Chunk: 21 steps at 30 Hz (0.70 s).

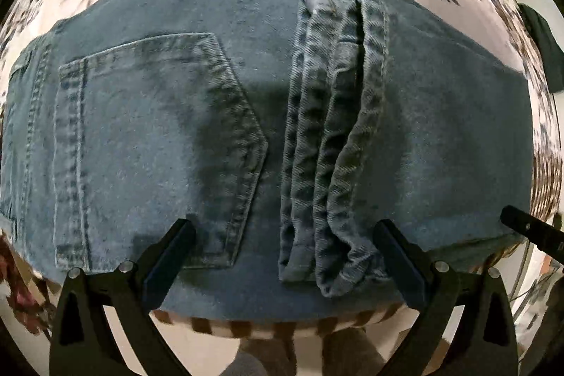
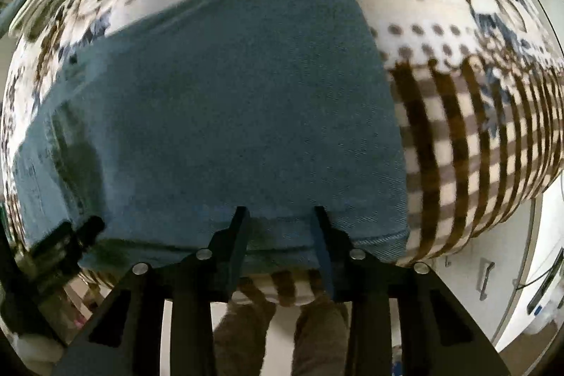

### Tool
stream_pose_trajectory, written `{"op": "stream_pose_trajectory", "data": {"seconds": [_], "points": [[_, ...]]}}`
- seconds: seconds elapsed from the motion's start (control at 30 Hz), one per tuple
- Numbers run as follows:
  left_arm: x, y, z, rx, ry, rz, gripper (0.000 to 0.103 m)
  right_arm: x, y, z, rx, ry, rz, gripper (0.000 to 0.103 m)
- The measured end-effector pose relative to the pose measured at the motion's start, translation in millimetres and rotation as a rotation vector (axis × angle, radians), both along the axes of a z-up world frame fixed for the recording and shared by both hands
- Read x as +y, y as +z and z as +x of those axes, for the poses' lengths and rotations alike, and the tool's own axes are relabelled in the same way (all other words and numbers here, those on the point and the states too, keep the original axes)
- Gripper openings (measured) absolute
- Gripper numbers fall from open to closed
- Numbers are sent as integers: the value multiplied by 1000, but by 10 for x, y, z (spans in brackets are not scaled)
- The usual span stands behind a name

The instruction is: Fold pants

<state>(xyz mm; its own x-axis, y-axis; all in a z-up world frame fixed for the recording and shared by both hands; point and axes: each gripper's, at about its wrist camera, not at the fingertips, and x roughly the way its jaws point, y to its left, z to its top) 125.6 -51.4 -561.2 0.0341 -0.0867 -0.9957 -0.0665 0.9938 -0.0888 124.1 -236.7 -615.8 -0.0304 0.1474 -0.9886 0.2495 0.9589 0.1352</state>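
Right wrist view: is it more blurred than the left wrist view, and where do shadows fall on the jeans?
Right wrist view: yes, the jeans and patterned blanket are smeared. Left wrist view: sharper, the back pocket stitching is crisp, and a dark shadow lies between the pocket and the leg hems. Both views bulge from fisheye distortion.

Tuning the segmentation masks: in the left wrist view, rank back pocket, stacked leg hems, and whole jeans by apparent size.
1. Jeans, largest.
2. Back pocket.
3. Stacked leg hems, narrower; fisheye distortion makes this gap unsure.
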Motion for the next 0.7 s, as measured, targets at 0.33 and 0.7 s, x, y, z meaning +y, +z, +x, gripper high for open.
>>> {"op": "stream_pose_trajectory", "data": {"seconds": [0.33,0.7], "points": [[-210,-81,81,23,33,68,103,268,-223,76,68,156,-207,40],[-98,-181,-8,52,130,20,103,-118,-342,-126,93,102,-204,42]]}}
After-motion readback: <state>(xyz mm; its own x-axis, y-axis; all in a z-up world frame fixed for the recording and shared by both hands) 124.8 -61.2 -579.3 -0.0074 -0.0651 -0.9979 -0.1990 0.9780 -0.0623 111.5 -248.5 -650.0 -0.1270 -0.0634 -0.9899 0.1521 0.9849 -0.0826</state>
